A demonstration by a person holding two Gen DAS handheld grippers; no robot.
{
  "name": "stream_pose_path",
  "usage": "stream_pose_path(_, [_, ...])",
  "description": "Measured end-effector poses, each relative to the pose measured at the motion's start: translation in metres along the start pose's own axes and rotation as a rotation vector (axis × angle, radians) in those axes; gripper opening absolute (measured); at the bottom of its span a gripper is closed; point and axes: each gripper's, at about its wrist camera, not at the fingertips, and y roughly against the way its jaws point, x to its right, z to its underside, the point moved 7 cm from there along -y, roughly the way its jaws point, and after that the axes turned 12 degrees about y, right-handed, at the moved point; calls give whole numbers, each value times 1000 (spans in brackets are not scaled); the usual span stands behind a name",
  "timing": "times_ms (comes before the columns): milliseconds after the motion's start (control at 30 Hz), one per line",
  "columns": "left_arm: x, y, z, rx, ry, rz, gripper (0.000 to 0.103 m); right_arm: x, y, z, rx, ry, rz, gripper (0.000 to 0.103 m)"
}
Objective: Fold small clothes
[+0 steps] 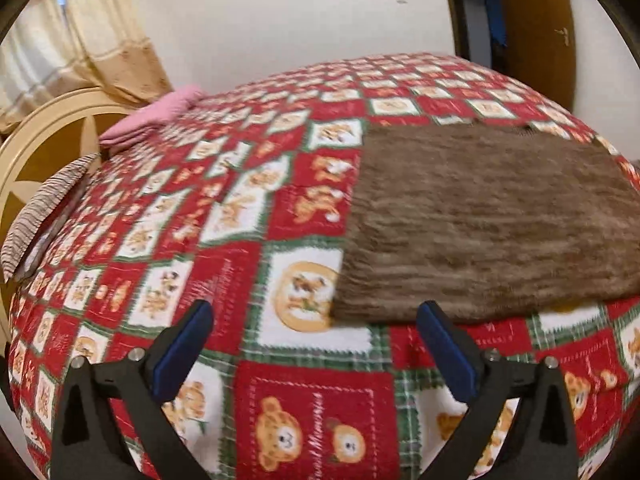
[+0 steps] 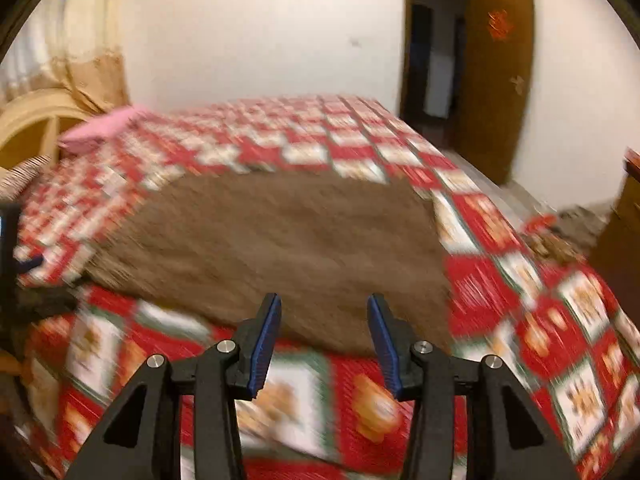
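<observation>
A brown ribbed knit garment [image 1: 492, 220] lies flat on the red teddy-bear bedspread [image 1: 248, 272]; it also shows in the right wrist view [image 2: 280, 248], blurred. My left gripper [image 1: 316, 316] is open and empty, just short of the garment's near-left corner. My right gripper [image 2: 324, 304] is open and empty, its fingertips over the garment's near edge. The left gripper's black body [image 2: 10, 248] shows at the left edge of the right wrist view.
Folded pink cloth [image 1: 156, 116] and a striped cloth [image 1: 44, 208] lie near the cream headboard [image 1: 44, 136] at the far left. Curtains [image 1: 80, 44] hang behind. An open brown door [image 2: 496, 80] stands at the far right. Cluttered floor [image 2: 560, 232] lies beside the bed's right edge.
</observation>
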Motion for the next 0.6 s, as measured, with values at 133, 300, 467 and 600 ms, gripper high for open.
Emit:
stream_pose_path(133, [-6, -5, -5, -35, 59, 41, 103, -32, -24, -34, 12, 20, -76, 47])
stream_pose_path(300, [-9, -14, -1, -71, 92, 35, 103, -62, -69, -31, -33, 0, -100, 47])
stream_pose_path(467, [-18, -20, 11, -126, 249, 118, 103, -73, -100, 6, -113, -8, -115, 48])
stream_pose_path(600, [-38, -12, 34, -146, 567, 284, 103, -74, -98, 6, -101, -14, -132, 53])
